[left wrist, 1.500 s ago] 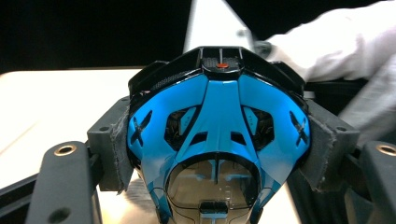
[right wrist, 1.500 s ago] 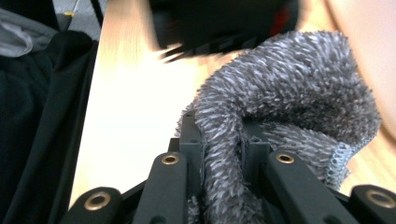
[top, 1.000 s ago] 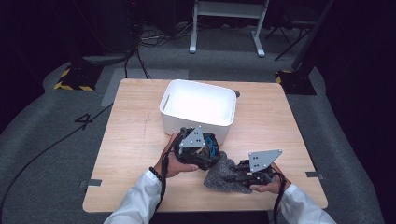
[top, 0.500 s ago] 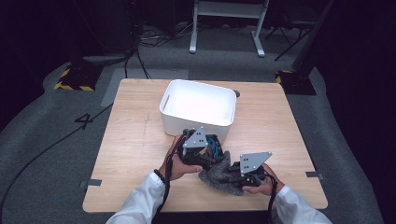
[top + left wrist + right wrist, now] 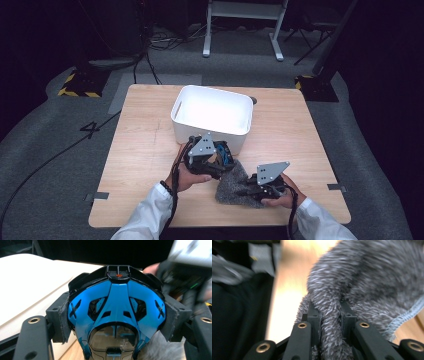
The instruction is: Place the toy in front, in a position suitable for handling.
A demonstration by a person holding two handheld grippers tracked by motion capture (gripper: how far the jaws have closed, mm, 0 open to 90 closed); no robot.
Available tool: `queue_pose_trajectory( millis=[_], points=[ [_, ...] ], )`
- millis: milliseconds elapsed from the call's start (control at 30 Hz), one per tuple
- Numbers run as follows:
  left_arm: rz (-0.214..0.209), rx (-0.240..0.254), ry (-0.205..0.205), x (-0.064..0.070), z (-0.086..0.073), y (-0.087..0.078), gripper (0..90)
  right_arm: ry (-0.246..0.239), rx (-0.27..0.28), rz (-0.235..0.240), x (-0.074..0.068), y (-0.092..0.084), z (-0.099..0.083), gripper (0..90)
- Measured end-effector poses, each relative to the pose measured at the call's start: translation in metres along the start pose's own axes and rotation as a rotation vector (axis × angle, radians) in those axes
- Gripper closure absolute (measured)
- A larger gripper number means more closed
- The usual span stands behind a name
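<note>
A blue and black shell-shaped object (image 5: 117, 297) with a clear lower part sits squeezed between the padded jaws of my left gripper (image 5: 116, 315). From above, that blue object (image 5: 225, 152) is held by the left gripper (image 5: 221, 161) just in front of the white bin. A grey fuzzy cloth (image 5: 231, 186) lies on the table under and beside it. My right gripper (image 5: 251, 191) is shut on a bunched fold of the cloth (image 5: 329, 315), which runs up between its jaws (image 5: 329, 322). The two grippers are close together.
An empty white plastic bin (image 5: 212, 116) stands at the middle of the wooden table (image 5: 145, 150), right behind the left gripper. The table's front edge is close under both hands. Dark floor, cables and a stand surround the table.
My right gripper has shifted a little to the left, toward the left gripper, dragging the cloth with it. The left gripper and the blue object have stayed put.
</note>
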State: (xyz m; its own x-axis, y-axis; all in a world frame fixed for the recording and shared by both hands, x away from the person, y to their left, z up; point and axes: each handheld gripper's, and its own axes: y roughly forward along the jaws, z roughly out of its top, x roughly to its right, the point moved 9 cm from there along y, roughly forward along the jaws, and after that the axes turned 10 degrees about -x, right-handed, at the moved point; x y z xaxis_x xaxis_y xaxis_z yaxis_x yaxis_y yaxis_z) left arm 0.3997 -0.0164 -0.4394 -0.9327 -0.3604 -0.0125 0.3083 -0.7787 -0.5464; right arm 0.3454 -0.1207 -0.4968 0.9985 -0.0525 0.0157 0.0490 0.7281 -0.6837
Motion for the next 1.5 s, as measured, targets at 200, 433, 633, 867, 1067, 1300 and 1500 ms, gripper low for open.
queue_pose_trajectory(
  millis=[200, 433, 633, 867, 1067, 1300, 1500],
  points=[
    [-0.021, -0.015, 0.011, 0.007, 0.000, 0.010, 25.7, -0.037, 0.112, 0.027, -0.013, -0.014, 0.024, 75.9],
    [-0.051, 0.026, 0.023, 0.017, 0.010, 0.006, 25.7, -0.002, -0.003, -0.033, -0.004, 0.007, 0.012, 76.1],
    [-0.050, 0.050, 0.013, 0.014, 0.012, -0.002, 25.7, 0.057, -0.080, -0.048, 0.007, 0.017, -0.006, 76.2],
    [-0.057, 0.064, 0.016, 0.012, 0.013, -0.009, 25.8, 0.111, -0.143, -0.063, 0.018, 0.021, -0.022, 76.2],
    [-0.074, 0.068, 0.024, 0.014, 0.013, -0.011, 25.8, 0.152, -0.176, -0.093, 0.029, 0.019, -0.033, 76.2],
    [-0.100, 0.049, 0.046, 0.019, 0.011, -0.011, 25.7, 0.213, -0.198, -0.156, 0.047, 0.005, -0.052, 76.2],
    [-0.104, 0.031, 0.038, 0.017, 0.006, -0.008, 25.7, 0.256, -0.161, -0.168, 0.056, -0.009, -0.059, 76.1]
  ],
)
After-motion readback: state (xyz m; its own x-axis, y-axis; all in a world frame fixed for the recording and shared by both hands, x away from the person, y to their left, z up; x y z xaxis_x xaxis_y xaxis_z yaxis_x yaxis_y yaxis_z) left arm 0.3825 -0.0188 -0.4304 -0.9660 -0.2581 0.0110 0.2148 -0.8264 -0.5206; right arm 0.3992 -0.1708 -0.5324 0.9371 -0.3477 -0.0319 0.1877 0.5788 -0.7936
